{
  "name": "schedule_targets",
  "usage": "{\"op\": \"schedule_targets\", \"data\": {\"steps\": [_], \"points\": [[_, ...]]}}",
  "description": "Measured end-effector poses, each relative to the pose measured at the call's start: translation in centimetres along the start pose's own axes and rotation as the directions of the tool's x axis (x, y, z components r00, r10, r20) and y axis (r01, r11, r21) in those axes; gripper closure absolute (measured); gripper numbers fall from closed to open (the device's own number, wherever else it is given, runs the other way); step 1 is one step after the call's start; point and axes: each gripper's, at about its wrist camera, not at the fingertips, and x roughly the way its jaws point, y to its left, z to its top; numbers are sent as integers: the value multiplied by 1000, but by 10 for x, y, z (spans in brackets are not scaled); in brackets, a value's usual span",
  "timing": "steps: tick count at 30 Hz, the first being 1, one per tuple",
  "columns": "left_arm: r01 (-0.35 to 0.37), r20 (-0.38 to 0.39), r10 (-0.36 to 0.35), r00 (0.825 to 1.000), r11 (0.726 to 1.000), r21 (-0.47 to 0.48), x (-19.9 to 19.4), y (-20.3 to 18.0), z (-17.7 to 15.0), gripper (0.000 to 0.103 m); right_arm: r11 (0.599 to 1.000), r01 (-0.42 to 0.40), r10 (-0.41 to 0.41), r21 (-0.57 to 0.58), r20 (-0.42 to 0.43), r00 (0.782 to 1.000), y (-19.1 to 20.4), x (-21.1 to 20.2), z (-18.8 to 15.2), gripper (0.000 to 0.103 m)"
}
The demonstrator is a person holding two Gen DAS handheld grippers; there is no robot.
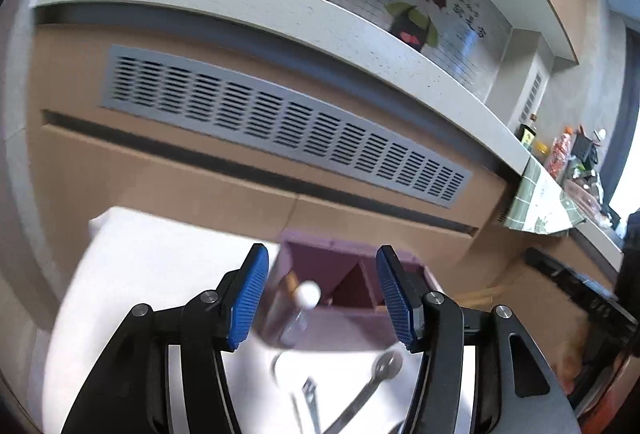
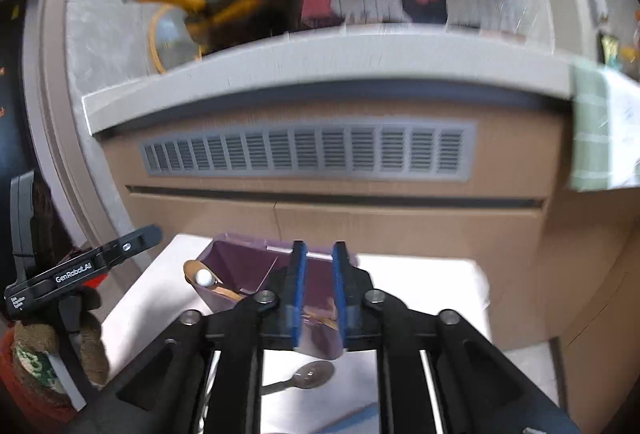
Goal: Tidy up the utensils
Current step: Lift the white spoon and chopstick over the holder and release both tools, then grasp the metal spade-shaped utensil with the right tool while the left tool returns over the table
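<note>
Purple holder (image 1: 344, 286) — divided box, standing on white counter (image 1: 160, 274), just beyond and between left fingers (image 1: 322, 298). Two compartments visible; nearer-left one already carrying a wooden handle and a white-knobbed item (image 1: 309, 293), other looks empty. Likely light plastic, stiff, prone to sliding or tipping if nudged at the rim.

Metal spoon (image 1: 380, 374) — flat on counter, below and nearer than left fingertips, bowl toward right pad, handle running back toward camera. Thin, rigid, smooth; probably slippery under ribbed pads. Best taken across mid-handle, pads square to the flat.

Fork (image 1: 310, 394) — beside spoon, nearer left pad, blurred. Same handling judged: low profile, hard to get under; pinch the neck or handle, not the tines.

Chopsticks (image 1: 480, 294) — pale sticks just outside right pad of left fingers, partly hidden. Light, apt to roll.

Left fingers — spread wide, nothing between pads.

Right fingers (image 2: 319, 290) — narrow gap, not closed, nothing gripped; holder (image 2: 248, 266) seen straight ahead through the gap, spoon bowl (image 2: 314, 374) lying under them.

Other gripper (image 2: 84, 270) — at far left of right fingers, held by a gloved hand (image 2: 86, 318).
</note>
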Motion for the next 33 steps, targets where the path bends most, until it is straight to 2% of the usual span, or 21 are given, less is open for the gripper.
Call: {"op": "schedule_targets", "data": {"steps": [2,5,8,10,11,13,14,17,19,20,21,24,29,30,31,33], "points": [[-32,-20,32,999,999,2,-13,4,-14,45,1000,3,-3,-14,14,1000,0,-17,-4,78],[-70,-84,71,994,998,9,-31,12,-48,45,1000,-20,20,-18,-14,1000,-1,-31,-21,77],[-78,-177,78,981,997,9,-35,15,-78,45,997,-65,59,-38,-155,986,1,-19,-48,77],[-68,-242,67,968,998,1,-36,18,-98,45,991,-131,128,7,-289,949,-3,6,-72,77],[-68,-262,66,963,998,3,-36,18,-104,45,985,-159,173,66,-365,915,-10,26,-88,77],[-79,-293,81,953,997,20,-38,17,-116,45,980,-152,195,130,-449,872,-18,57,-106,77],[-80,-305,86,949,996,31,-39,17,-120,45,982,-126,178,138,-474,863,-24,73,-112,77],[-79,-327,94,940,995,60,-42,17,-129,45,997,-55,76,57,-491,868,-30,101,-114,77],[-86,-332,102,938,994,62,-40,18,-127,45,1000,-28,26,3,-519,855,-35,117,-115,77],[-89,-335,101,937,995,53,-40,20,-128,45,999,-31,31,10,-536,844,-39,120,-117,78],[-91,-337,100,936,995,44,-39,22,-130,45,999,-42,46,20,-530,847,-41,118,-118,78],[-97,-342,97,935,995,17,-35,28,-131,45,996,-87,93,37,-545,833,-44,100,-126,77],[-74,-359,73,930,997,11,-29,25,-133,45,982,-166,187,88,-543,819,-38,45,-154,76],[-68,-363,67,930,998,9,-28,24,-134,45,974,-191,225,118,-540,811,-36,37,-158,76],[-65,-365,63,929,998,7,-28,23,-134,45,959,-232,283,162,-539,793,-34,30,-163,76],[-63,-366,61,929,998,5,-28,22,-134,45,908,-335,420,253,-540,730,-25,24,-173,76]]}}
